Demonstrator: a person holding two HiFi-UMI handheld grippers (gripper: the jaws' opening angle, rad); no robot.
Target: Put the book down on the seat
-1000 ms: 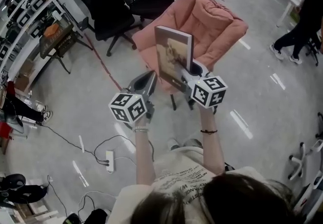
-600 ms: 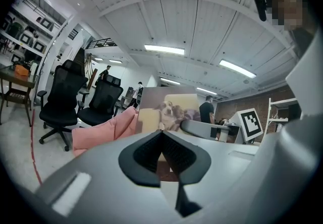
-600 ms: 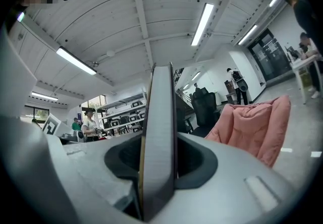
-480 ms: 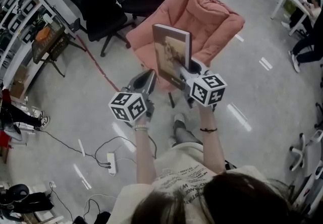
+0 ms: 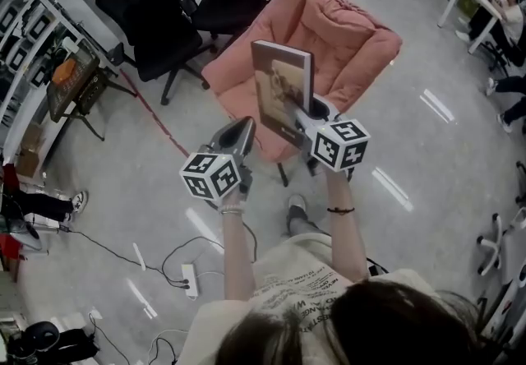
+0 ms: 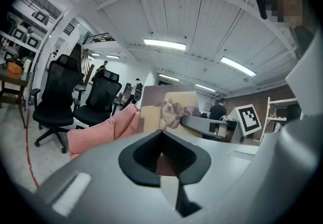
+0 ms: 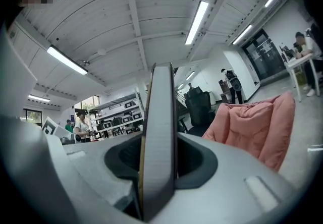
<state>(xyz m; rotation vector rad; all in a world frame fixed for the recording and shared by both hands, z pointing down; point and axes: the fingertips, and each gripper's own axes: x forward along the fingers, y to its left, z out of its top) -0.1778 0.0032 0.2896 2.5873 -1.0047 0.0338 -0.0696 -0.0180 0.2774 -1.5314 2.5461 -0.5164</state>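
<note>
Overhead and level views, common armchair (image 5: 345, 26)

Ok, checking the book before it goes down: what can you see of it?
The book looks like a thin, closed hardback, its brownish cover picturing a dog. It stands upright in the air, its lower edge clamped in the right gripper, in front of the pink chair and not yet on its seat. Nothing else touches it.

The glossy grey floor (image 5: 427, 150) carries a pink armchair (image 5: 329, 34) at twelve o'clock, raised on thin dark legs. Two black office chairs (image 5: 156, 22) stand at eleven, and a small dark table (image 5: 78, 80) at ten. A red line (image 5: 160, 118) crosses the floor between the table and the armchair. A white power strip (image 5: 191, 279) lies at seven.
</note>
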